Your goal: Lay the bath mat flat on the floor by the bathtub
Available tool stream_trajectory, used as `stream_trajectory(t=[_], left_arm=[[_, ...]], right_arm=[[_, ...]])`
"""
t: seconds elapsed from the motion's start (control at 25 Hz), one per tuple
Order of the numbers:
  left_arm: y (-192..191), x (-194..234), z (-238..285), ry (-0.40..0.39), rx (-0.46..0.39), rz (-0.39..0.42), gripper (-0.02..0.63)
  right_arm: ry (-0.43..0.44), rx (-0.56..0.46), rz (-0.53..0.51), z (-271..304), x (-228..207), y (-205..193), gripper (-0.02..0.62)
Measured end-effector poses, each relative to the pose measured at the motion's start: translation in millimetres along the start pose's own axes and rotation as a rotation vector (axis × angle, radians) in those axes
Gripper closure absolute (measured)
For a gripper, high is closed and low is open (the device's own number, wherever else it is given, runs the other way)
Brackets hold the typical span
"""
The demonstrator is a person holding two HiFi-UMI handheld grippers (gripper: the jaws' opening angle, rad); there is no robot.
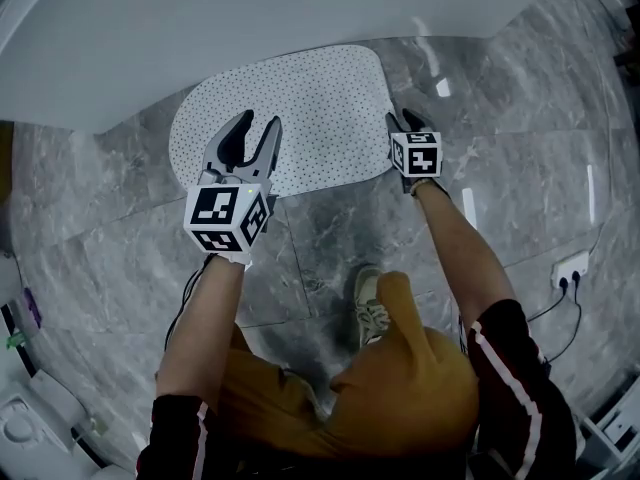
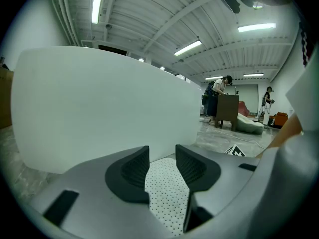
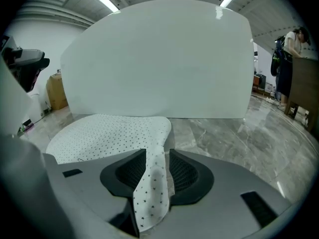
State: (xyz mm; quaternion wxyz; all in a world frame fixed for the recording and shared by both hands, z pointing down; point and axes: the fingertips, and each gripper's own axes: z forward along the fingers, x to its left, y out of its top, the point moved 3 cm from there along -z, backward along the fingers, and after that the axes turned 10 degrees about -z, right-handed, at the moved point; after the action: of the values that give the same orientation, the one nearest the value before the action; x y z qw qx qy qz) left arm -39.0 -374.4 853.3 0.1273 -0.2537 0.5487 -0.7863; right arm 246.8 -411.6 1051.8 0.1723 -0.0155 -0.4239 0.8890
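A white bath mat (image 1: 290, 108) with black dots lies on the grey marble floor against the white bathtub (image 1: 250, 28). My left gripper (image 1: 252, 123) hovers over the mat's near left edge. Its jaws stand open with nothing between them, and the mat (image 2: 167, 193) shows below the gap. My right gripper (image 1: 402, 120) is at the mat's right edge. That edge of the mat (image 3: 152, 183) rises up between its jaws, which stand apart and do not visibly press on it. The rest of the mat (image 3: 104, 133) lies flat in front of the tub (image 3: 159, 59).
The person's shoe (image 1: 370, 303) stands on the floor just behind the mat. A wall socket with cables (image 1: 570, 268) is at the right. A cardboard box (image 3: 56, 91) sits left of the tub. Far off, people stand at a desk (image 2: 227, 108).
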Motion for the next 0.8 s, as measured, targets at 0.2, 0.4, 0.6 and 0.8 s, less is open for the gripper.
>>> stream_trajectory(t=[0.2,0.4,0.6,0.8], left_arm=[[-5,15,-7,0.027,0.01,-0.012,0.428],[-11,27,-12,0.048,0.018,-0.033,0.43],[-14,33,-21,0.066,0.009,-0.063,0.433],[-15,33,-27,0.065,0.003,-0.075,0.436]], right_arm=[[0.024,0.044,0.083,20,2,-11,0.43],[0.029,0.076,0.099,29,0,-21,0.426],[0.002,0.074,0.052,26,6,-16,0.478],[-0.021,0.035,-0.087,18,26,3,0.529]])
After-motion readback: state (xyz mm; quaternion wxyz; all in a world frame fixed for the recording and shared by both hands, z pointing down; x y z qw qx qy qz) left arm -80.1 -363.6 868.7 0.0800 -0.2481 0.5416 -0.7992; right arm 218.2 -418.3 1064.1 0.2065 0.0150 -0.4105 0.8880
